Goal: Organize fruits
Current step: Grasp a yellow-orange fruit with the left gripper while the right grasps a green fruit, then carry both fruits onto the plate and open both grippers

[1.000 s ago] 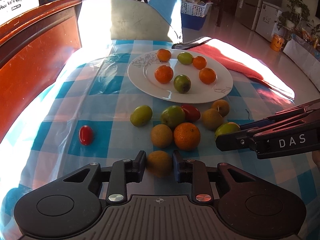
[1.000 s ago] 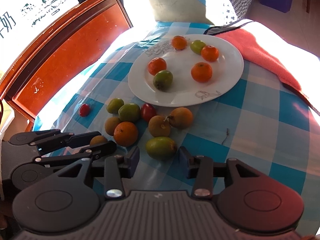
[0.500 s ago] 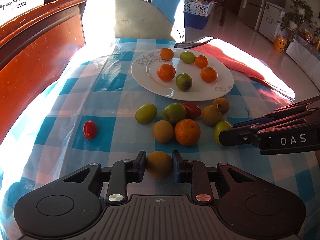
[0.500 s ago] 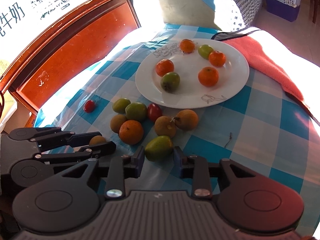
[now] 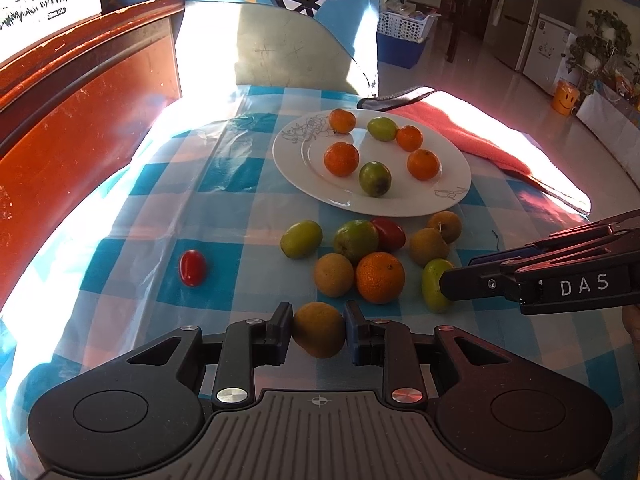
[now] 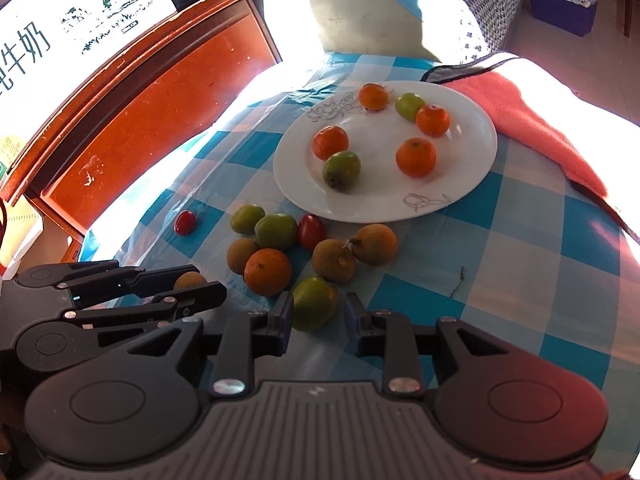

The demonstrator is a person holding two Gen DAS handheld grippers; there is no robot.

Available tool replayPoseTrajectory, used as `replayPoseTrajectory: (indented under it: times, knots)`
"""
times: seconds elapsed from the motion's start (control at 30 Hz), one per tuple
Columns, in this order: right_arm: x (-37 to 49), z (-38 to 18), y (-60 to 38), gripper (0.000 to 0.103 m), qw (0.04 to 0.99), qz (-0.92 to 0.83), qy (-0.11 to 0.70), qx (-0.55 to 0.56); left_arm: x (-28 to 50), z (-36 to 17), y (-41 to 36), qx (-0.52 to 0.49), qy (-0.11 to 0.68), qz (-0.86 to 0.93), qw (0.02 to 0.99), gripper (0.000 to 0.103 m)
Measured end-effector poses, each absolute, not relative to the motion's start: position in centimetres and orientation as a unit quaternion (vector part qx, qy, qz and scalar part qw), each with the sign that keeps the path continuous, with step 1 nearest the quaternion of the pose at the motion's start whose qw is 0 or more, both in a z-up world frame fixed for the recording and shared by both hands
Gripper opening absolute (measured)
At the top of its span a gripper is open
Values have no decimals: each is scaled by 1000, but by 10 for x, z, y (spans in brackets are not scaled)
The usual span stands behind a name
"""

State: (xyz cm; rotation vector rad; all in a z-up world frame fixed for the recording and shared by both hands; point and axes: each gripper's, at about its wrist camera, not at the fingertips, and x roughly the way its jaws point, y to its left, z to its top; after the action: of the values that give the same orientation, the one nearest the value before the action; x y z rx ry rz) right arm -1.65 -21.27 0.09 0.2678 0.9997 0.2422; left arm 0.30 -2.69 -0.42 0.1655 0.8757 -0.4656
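My left gripper (image 5: 318, 330) pinches a brown round fruit (image 5: 319, 335) on both sides, nearer me than the white plate (image 5: 304, 168). My right gripper (image 6: 316, 314) is opening around a green fruit (image 6: 313, 303); the left pad touches it, the right pad stands clear. Its long axis tilts up toward the plate.

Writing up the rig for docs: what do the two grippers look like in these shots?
Both are matte black. The left gripper has two flat-padded fingers on scissor-like links with silver pivot screws, round discs either side and a grey ribbed centre plate with a crosshair mark. The right gripper matches; side-on it reads "DAS" in white. No cables or sleeves are visible.
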Motion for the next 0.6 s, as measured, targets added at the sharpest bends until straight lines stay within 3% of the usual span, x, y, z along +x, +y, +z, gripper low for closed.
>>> replayPoseTrajectory:
  times: [0.23, 0.33, 0.6]
  knots:
    - [-11, -9, -201, 38, 860, 114, 486, 108, 4, -4, -25, 80, 421, -214, 878, 25]
    - [-11, -9, -197, 31, 863, 114, 483, 97, 5, -2, -25, 78, 419, -211, 880, 25]
    - [-17, 11, -195, 30, 873, 142, 457, 89, 11, 8, -24, 61, 409, -202, 888, 25]
